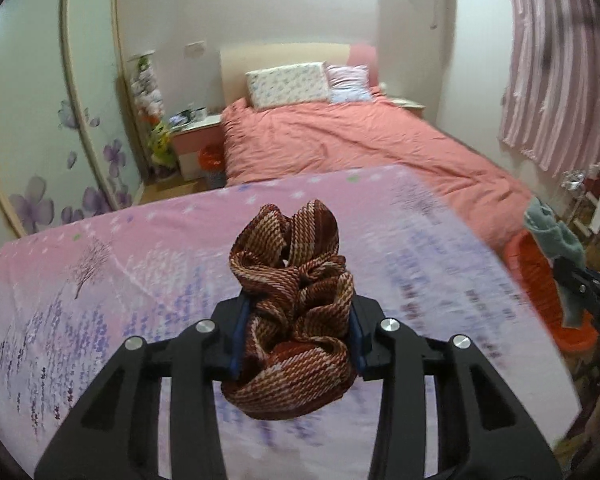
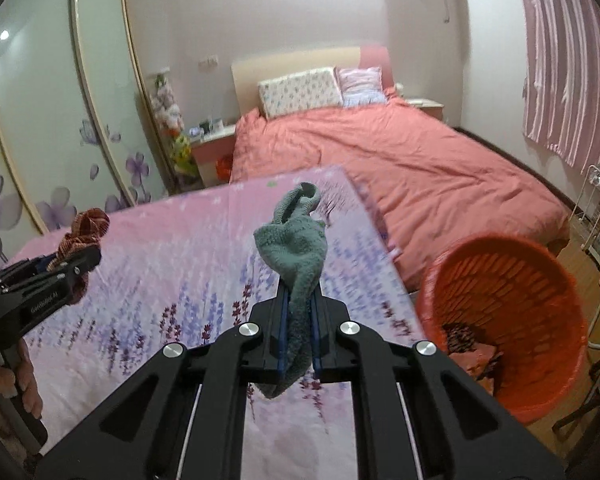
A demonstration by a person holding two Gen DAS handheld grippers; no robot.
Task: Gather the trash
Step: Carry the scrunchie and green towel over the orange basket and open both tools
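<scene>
Two cloth items in hand, one per gripper. Left gripper [image 1: 296, 344] was clamped on a bunched red-and-cream woven cloth [image 1: 296, 304]; wad bulged above and below the pads, jaws partway in, pressing fabric. Right gripper [image 2: 300, 332] was pinched nearly closed on a thin grey-green sock [image 2: 296, 248], cuff standing up above the fingers, tail hanging below.

Both items were held in the air above the lavender-print sheet [image 2: 172, 264] covering a flat surface in front. Orange mesh basket [image 2: 512, 292] stood on the floor to the right of that surface, near the foot of the coral-pink bed [image 1: 340, 144]; some dark and reddish stuff already lay in its bottom, type unclear.

Judgement: pickup done for both, drop into basket pending.

Risks:
- Sock grip is on a narrow strip; a swing toward basket could let it slide out, since the fabric is soft and the pads hold only a small part.
- Woven wad is loose; a fold hanging below could snag basket rim or sheet edge.
- Left must cross past right to reach basket; grippers could collide.
- Basket looked tilted in the fisheye; a knock on the rim may tip it.

Counts: grippers 2, cloth items held 2, basket 1, pillows on bed 2, person's hand [image 2: 8, 384] 1 seen (on left handle).
</scene>
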